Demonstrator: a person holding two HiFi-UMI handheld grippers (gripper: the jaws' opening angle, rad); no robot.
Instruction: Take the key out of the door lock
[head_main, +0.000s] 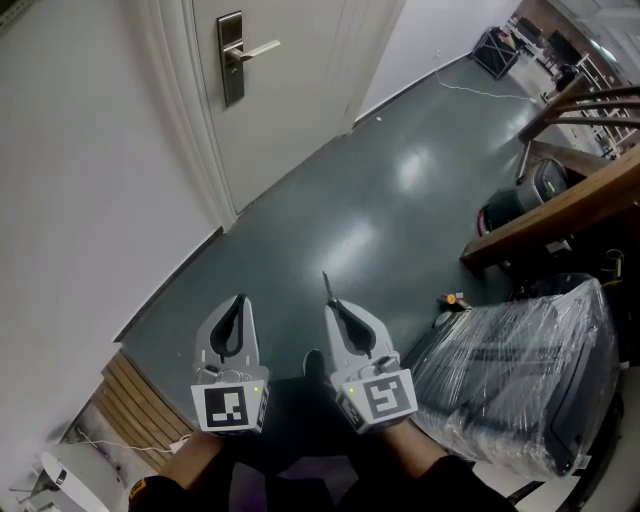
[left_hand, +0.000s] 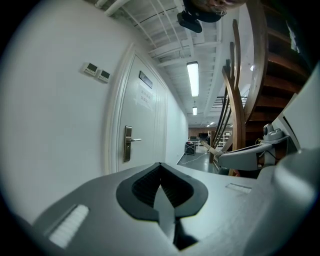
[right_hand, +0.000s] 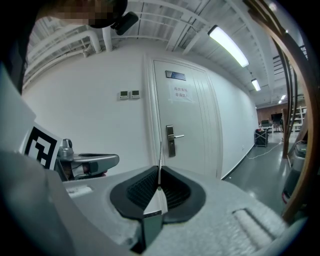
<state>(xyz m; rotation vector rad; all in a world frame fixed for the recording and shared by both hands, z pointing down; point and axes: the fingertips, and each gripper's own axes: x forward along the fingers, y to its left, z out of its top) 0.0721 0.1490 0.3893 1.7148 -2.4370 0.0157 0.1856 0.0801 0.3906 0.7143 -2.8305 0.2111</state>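
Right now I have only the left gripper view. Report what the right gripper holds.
Observer: The right gripper is shut on a thin metal strip, apparently the key, which pokes out past its tips.
Operator: Check the ground beside that gripper.
Observer: In the head view, a plastic-wrapped bundle sits just to its right.
Operator: Tell me what lies ahead of the tips.
Observer: The head view shows dark, glossy floor running up to the foot of the door.
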